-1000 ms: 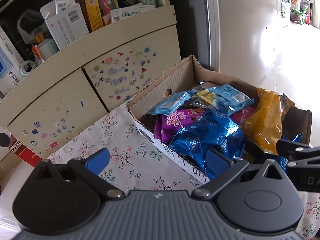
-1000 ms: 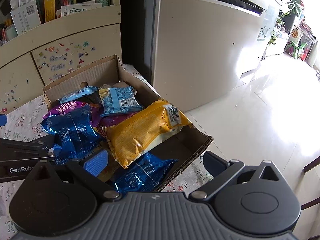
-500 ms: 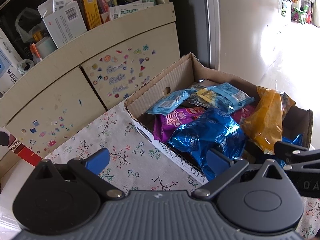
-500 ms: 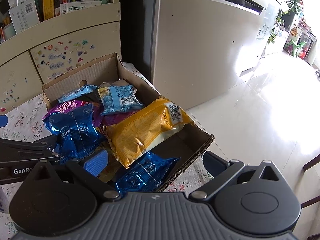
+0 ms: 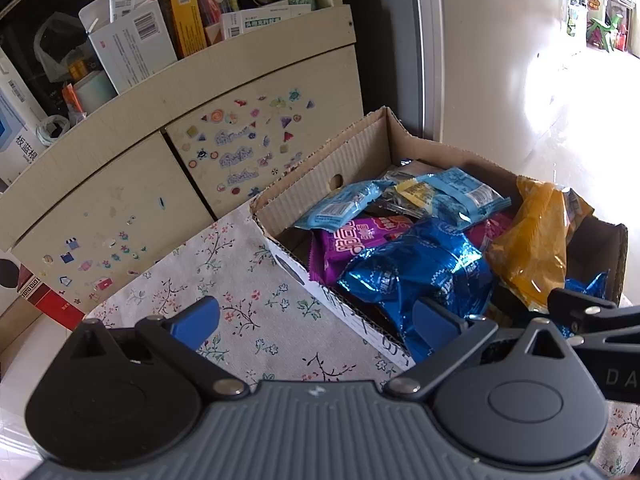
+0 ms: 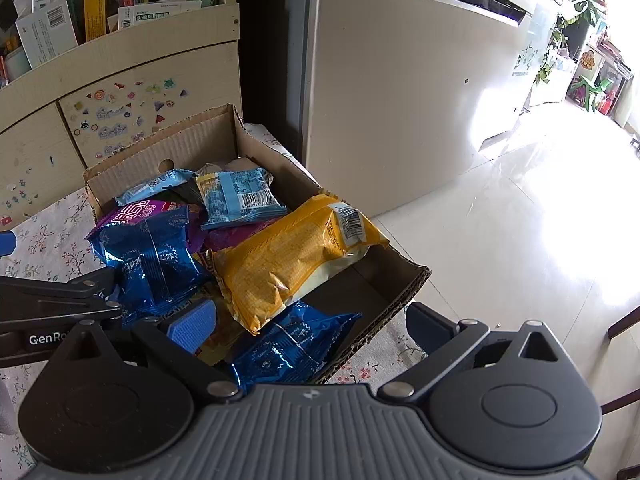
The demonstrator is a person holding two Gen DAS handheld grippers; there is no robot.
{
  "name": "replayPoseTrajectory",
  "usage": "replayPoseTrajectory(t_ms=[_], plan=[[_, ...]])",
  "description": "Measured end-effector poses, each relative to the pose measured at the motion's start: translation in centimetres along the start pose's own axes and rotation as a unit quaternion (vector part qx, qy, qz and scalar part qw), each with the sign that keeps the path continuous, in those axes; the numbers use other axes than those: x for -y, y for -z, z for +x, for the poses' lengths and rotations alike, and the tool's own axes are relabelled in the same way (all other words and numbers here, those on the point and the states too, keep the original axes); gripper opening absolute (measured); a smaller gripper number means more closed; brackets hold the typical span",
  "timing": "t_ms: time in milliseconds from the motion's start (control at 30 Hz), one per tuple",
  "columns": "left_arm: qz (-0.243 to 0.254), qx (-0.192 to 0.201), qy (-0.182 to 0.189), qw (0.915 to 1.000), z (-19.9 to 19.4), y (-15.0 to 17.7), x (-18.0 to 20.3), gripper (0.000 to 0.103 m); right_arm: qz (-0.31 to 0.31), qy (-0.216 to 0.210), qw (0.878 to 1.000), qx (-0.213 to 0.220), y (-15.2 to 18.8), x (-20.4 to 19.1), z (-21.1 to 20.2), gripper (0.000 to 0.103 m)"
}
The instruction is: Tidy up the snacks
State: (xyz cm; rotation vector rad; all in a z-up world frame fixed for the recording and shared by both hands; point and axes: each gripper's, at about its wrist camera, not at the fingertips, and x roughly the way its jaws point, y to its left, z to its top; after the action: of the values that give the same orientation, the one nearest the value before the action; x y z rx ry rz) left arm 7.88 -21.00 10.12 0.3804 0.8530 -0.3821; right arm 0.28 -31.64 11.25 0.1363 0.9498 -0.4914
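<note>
Both grippers are spread wide and hold nothing. The left gripper [image 5: 316,320] hangs over the bench [image 5: 240,280], its left blue pad above the floral cloth and its right pad over the near wall of the box [image 5: 352,160], just in front of a shiny blue bag [image 5: 416,272]; whether that pad touches the bag cannot be told. The right gripper [image 6: 312,320] hangs at the box's near right corner, its left pad over the snacks and its right pad outside the cardboard wall, above the cloth edge and the floor [image 6: 500,220]. The box [image 6: 192,140] is open-topped corrugated cardboard, standing on the bench, against a stickered cabinet [image 5: 240,148] on the far side. It is heaped with packets: a long yellow bag [image 6: 288,256] lying slantwise across the middle, a shiny blue bag [image 6: 156,256] on the left, a second blue bag [image 6: 288,344] at the near edge just under the right gripper, a purple packet [image 6: 132,212] under the left blue one, and pale blue packets [image 6: 236,196] toward the far wall. The yellow bag lies just beyond the right gripper, between its fingers' line. In the right view the left gripper's black arm [image 6: 56,288] reaches in from the left, beside the left blue bag.
</note>
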Motion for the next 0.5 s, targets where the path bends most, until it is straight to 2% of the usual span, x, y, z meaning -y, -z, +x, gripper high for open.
replayPoseTrajectory(t_ms=[500], plan=[[0.001,0.001,-0.006,1.0000,-0.28,0.12,-0.07,0.102,-0.006,0.001,1.000,-0.001,0.02,-0.01,0.19,0.103]])
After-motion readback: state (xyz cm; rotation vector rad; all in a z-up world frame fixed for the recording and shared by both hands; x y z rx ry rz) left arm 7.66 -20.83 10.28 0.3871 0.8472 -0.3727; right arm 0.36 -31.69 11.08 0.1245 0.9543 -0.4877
